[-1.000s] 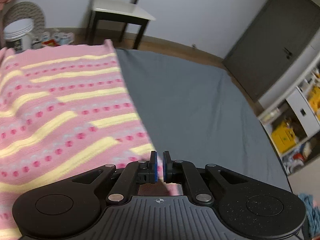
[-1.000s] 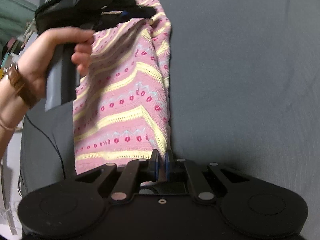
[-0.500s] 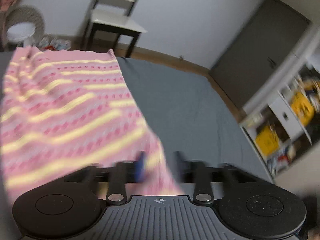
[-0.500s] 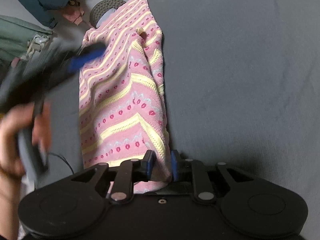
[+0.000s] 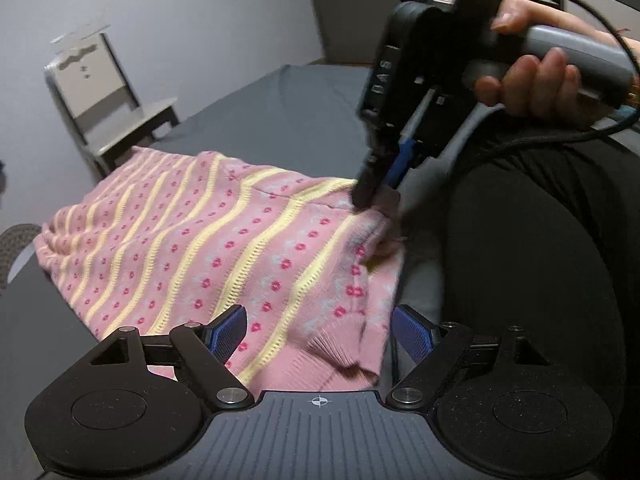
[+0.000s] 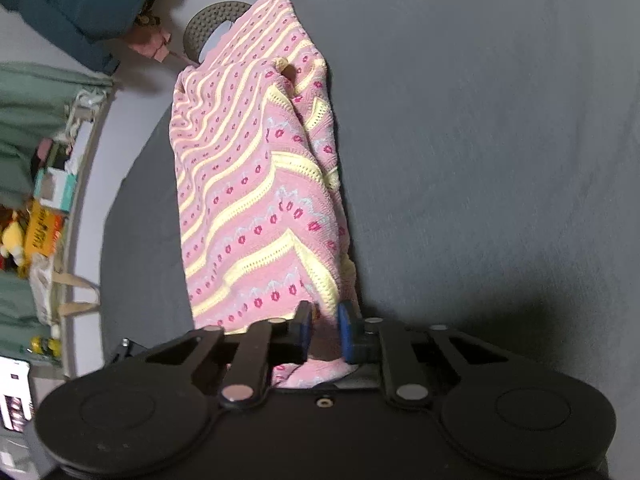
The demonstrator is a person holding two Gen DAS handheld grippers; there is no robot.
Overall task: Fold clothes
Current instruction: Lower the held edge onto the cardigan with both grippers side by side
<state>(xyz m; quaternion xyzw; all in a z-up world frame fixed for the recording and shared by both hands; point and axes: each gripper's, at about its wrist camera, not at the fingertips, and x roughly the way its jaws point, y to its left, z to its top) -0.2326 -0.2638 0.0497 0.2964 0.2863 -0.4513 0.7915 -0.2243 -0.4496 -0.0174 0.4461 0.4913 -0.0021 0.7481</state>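
A pink knitted sweater [image 5: 224, 240] with yellow stripes and red dots lies folded lengthwise on the grey bed sheet [image 5: 280, 112]. My left gripper [image 5: 320, 332] is open wide, with its blue pads on either side of the sweater's ribbed hem and not pressing it. In the left wrist view my right gripper [image 5: 376, 196], held by a hand [image 5: 536, 80], points down onto the sweater's far corner. In the right wrist view the right gripper [image 6: 325, 326] has its jaws close together, with a fold of the sweater [image 6: 248, 184] pinched between them.
A grey chair [image 5: 112, 112] stands against the wall beyond the bed. The person's dark clothing [image 5: 540, 260] fills the right of the left wrist view. The right wrist view shows bare sheet [image 6: 480, 160] right of the sweater and cluttered shelves [image 6: 44, 216] on the left.
My left gripper opened, let go of the sweater and swung round to face the right gripper. The sweater came down onto the bed. The right jaws stand a little wider than a second ago.
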